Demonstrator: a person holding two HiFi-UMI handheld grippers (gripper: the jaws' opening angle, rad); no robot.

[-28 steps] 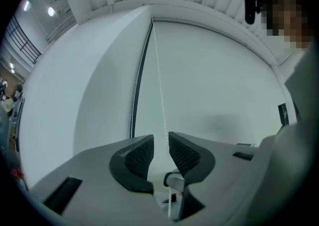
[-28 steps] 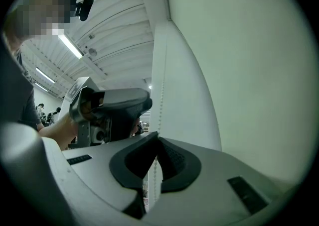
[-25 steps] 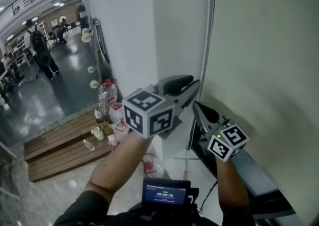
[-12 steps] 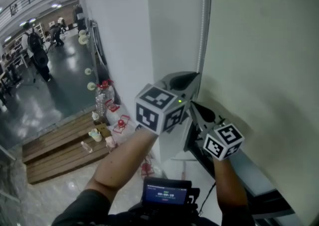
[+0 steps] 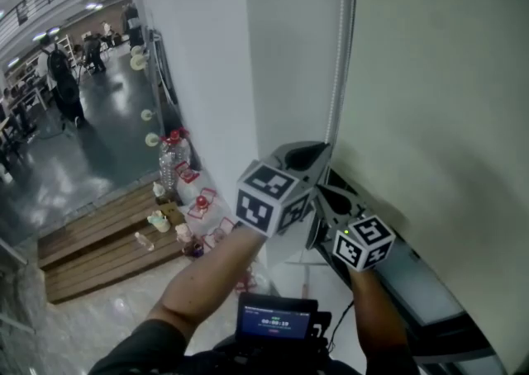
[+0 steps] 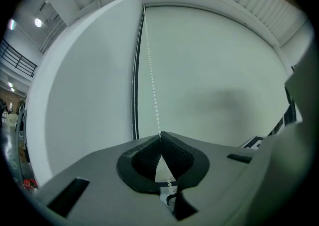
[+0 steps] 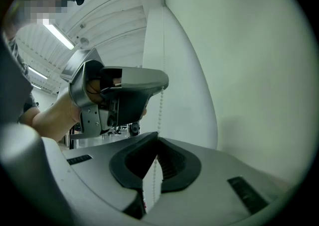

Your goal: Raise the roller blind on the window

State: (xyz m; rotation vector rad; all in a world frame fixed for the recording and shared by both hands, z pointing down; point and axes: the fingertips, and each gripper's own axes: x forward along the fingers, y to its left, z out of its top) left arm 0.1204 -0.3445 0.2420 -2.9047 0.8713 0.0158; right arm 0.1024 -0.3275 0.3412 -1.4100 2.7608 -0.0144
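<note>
The left claw has just been closing and now pinches the bead chain between its tips. The right claw, just below it, is pressed together on the chain too. The chain hangs along the left edge of the pale roller blind, which is drawn down over the window beside a white wall.

A glossy grey floor fills the left of the frame. A wooden platform lies on it at lower left, carrying a small bottle and cups. A large clear bottle stands by the wall.
</note>
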